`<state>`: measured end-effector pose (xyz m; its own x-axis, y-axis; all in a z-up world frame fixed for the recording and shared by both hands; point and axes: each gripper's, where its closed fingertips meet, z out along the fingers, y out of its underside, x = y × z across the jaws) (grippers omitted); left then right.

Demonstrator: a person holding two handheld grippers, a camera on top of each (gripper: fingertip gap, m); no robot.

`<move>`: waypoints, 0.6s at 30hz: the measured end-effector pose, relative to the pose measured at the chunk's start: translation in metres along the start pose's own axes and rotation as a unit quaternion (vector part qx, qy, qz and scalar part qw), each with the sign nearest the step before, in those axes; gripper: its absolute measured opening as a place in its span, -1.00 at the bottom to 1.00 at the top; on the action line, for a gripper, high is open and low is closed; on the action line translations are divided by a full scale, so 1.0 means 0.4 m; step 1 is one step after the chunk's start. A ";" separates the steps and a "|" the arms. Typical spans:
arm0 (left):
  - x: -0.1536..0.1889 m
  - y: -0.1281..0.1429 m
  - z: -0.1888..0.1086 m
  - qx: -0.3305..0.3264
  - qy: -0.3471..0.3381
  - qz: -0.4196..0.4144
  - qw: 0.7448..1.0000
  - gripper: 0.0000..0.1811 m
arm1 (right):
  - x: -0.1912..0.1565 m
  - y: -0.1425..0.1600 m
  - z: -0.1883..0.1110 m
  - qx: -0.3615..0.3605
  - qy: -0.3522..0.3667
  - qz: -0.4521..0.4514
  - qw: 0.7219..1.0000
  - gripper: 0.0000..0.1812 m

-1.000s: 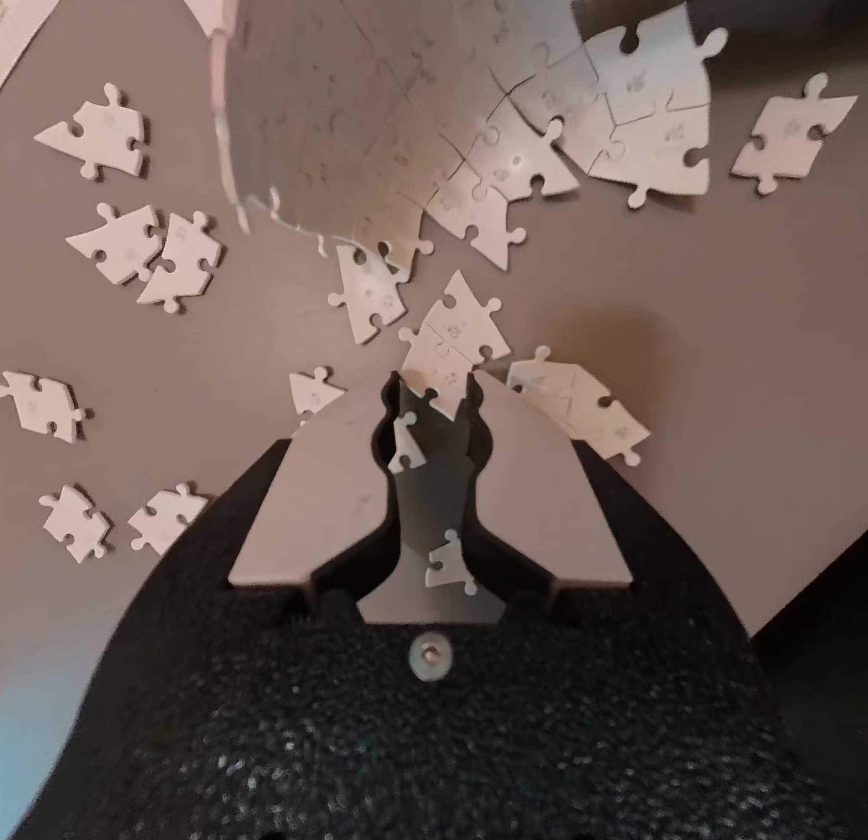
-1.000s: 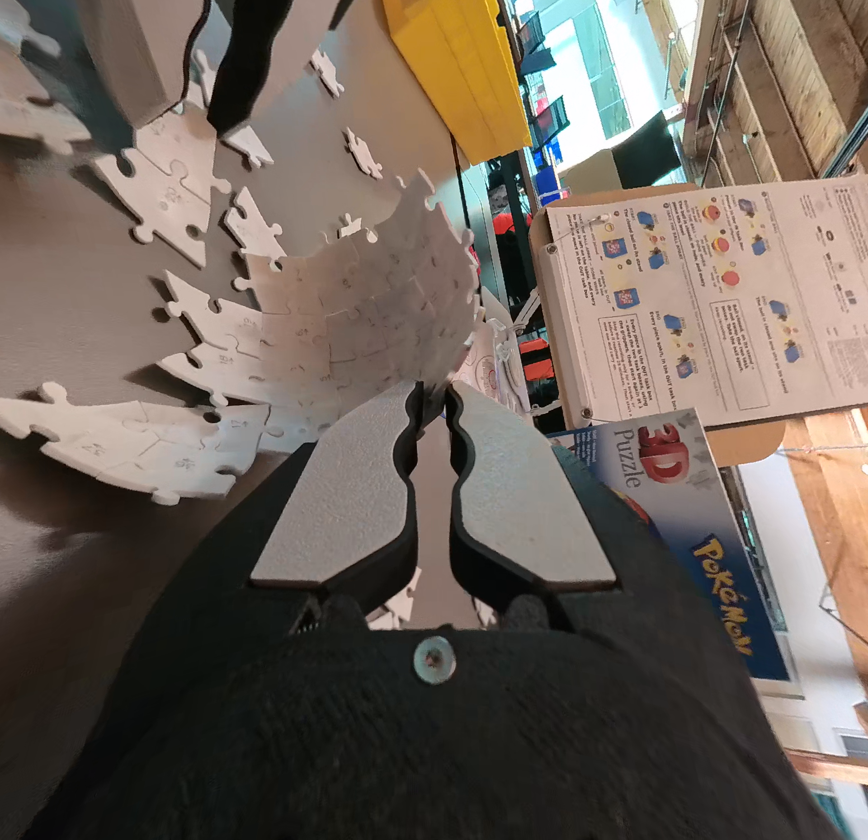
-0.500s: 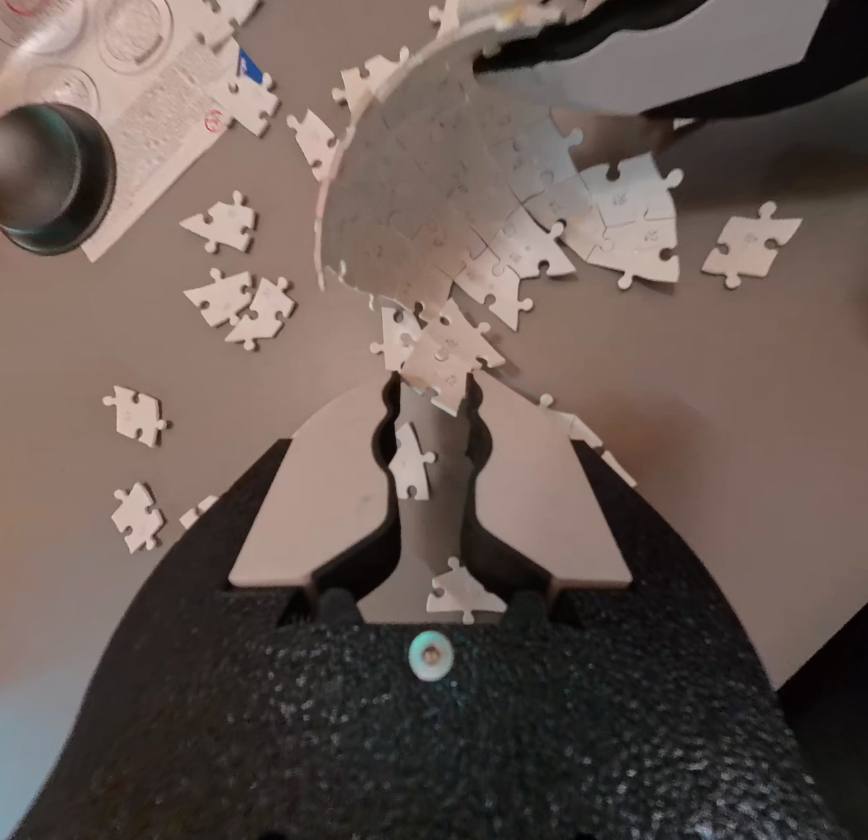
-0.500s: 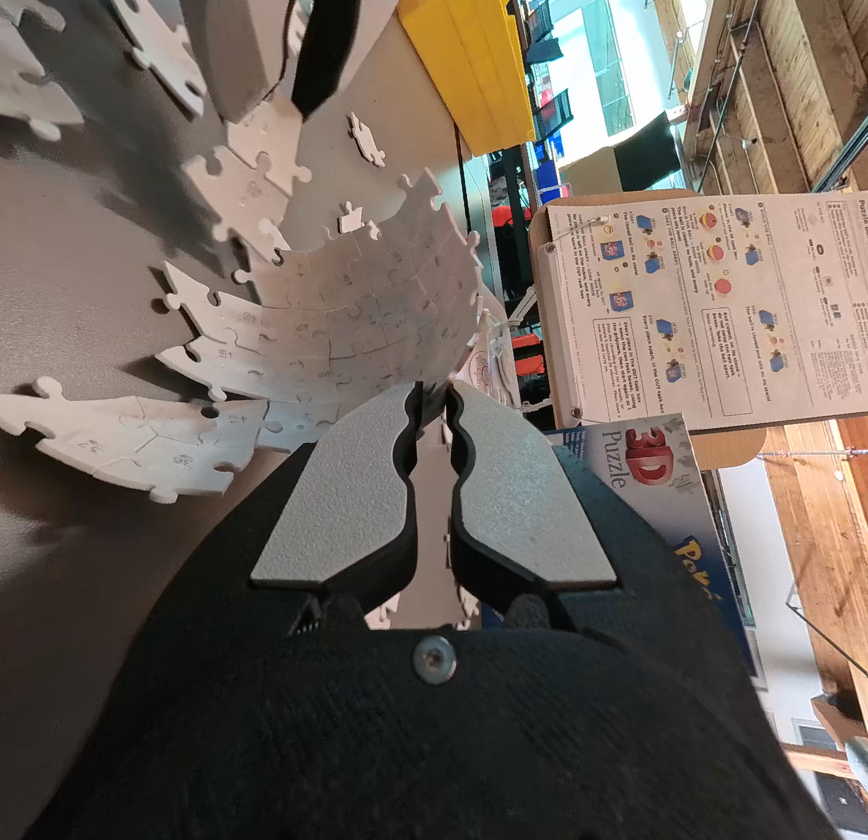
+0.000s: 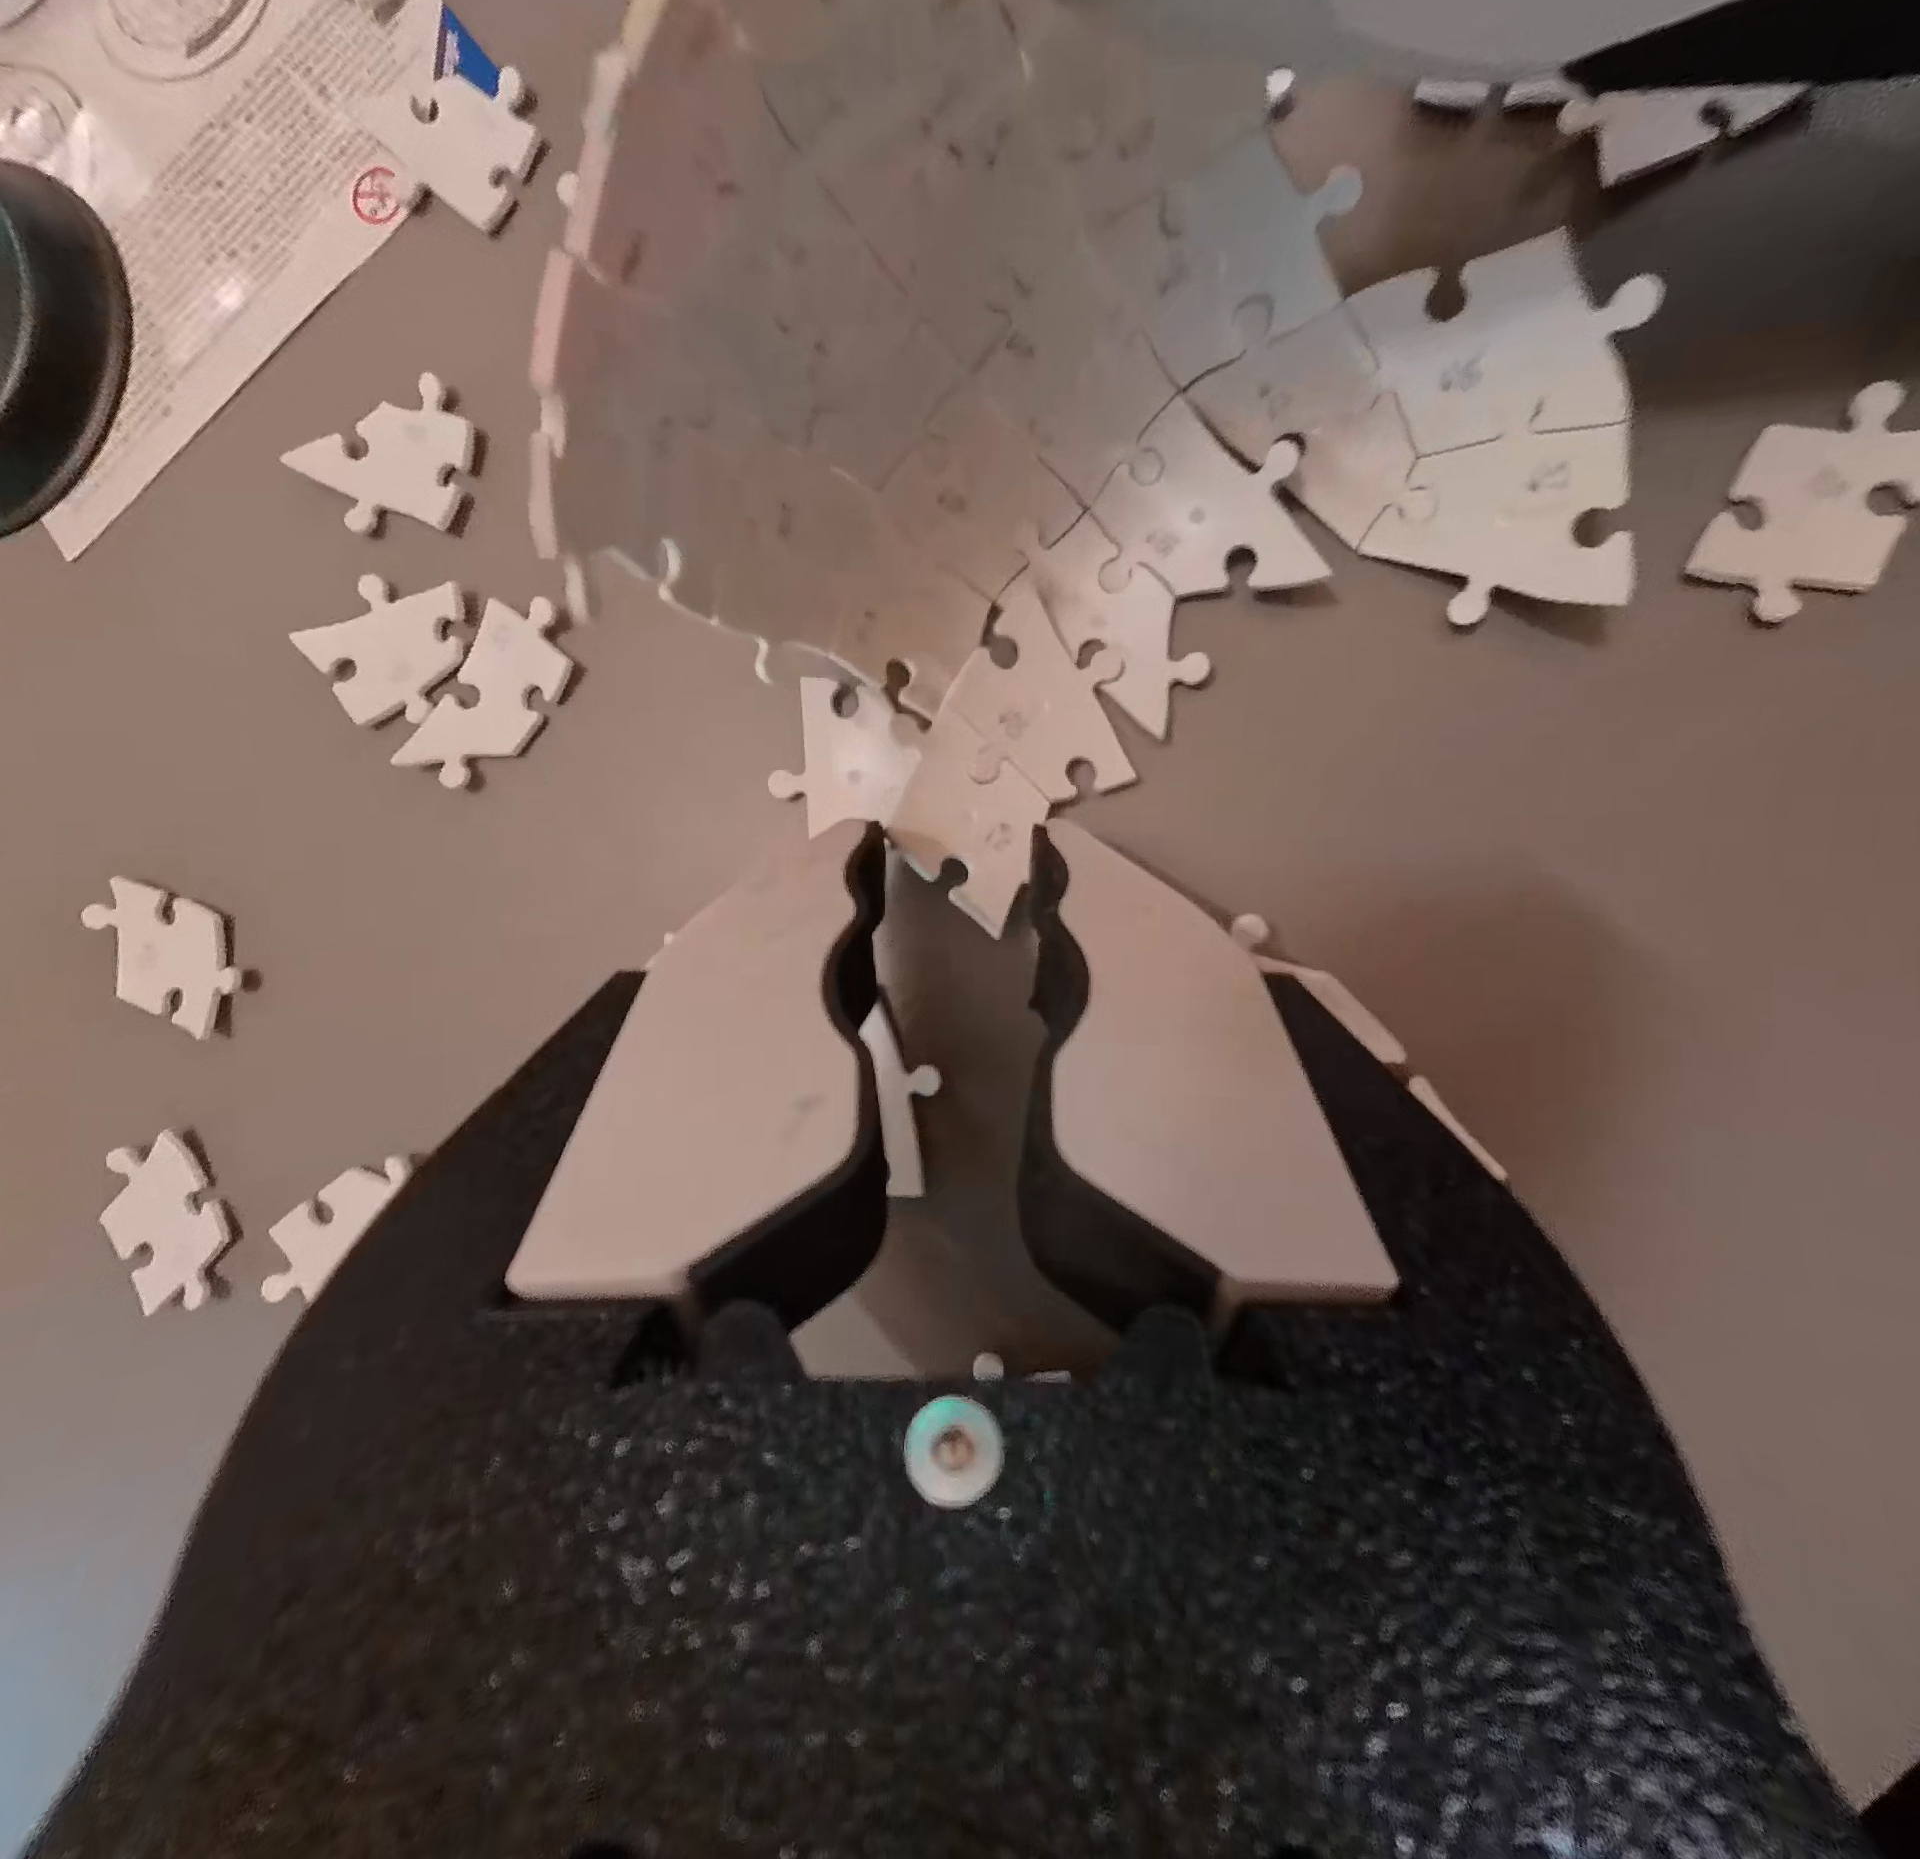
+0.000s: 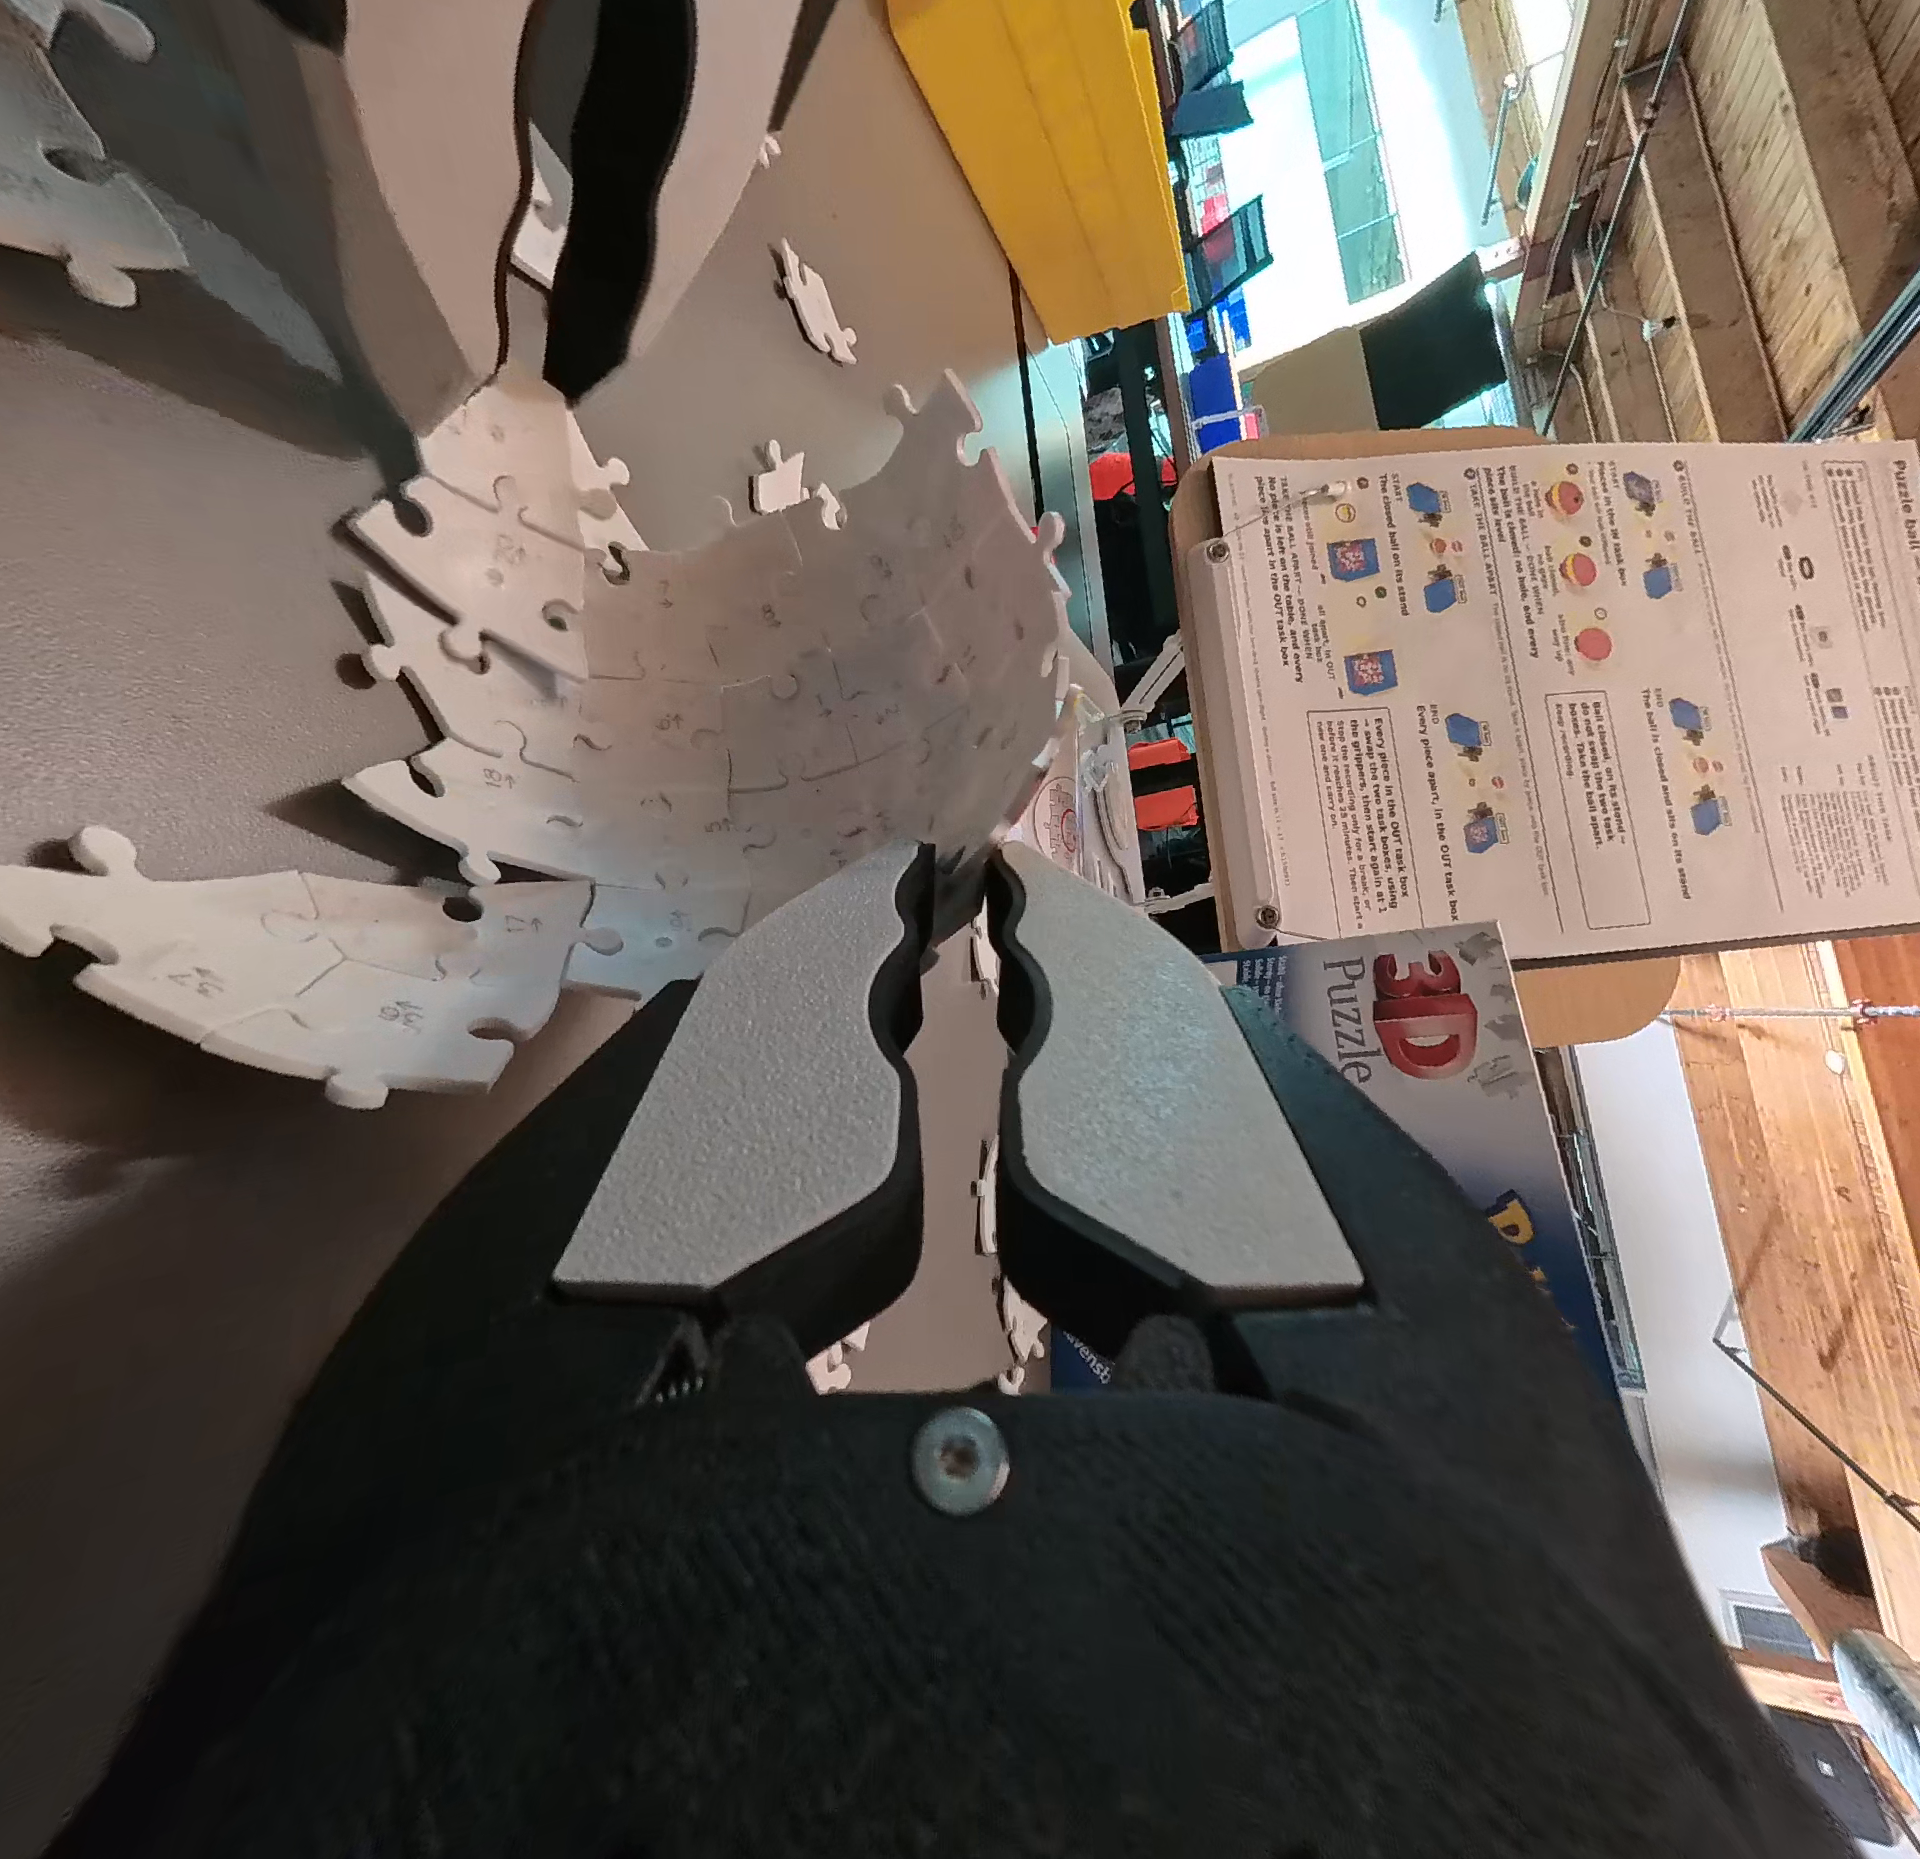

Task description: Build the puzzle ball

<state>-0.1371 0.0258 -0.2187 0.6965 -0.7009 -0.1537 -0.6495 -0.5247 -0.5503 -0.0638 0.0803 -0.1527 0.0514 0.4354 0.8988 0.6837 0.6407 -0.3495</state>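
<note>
Left gripper closer to the shell than a moment ago, fingers clenched on a joined pair of pieces at its lower edge, right gripper still grasping the curved puzzle shell by its rim — propped on the grey desk, loose pieces scattered around.

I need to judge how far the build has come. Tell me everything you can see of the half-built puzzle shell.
The half-built puzzle shell is a curved, bowl-like sheet of interlocked white pieces, matte like plastic or card, its inner face marked with small grey print. Its edges are ragged with tabs and notches. A flatter tail of joined pieces lies on the grey table. The right tongs are shut on its near rim; the left tongs hold pieces at its other edge.
</note>
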 end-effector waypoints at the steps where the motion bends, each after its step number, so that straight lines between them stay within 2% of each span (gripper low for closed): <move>1: -0.002 0.005 0.003 -0.005 -0.004 -0.006 1.000 -0.72 | 0.000 -0.001 0.000 0.000 0.000 -0.001 1.000 -0.90; 12: 0.020 0.017 0.009 -0.031 -0.005 -0.131 0.991 -0.70 | 0.000 0.004 -0.001 -0.006 -0.001 -0.006 1.000 -0.90; 16: 0.024 0.018 0.009 -0.039 -0.011 -0.147 0.988 -0.68 | 0.000 0.004 -0.002 -0.006 -0.002 -0.007 1.000 -0.90; 18: 0.026 0.019 0.007 -0.044 -0.013 -0.143 0.989 -0.60 | 0.000 0.005 -0.002 -0.006 -0.003 -0.007 1.000 -0.90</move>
<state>-0.1339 0.0161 -0.2268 0.8619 -0.5066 -0.0240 -0.4488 -0.7399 -0.5010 -0.0619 0.0809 -0.1532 0.0384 0.4299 0.9021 0.6934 0.6386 -0.3338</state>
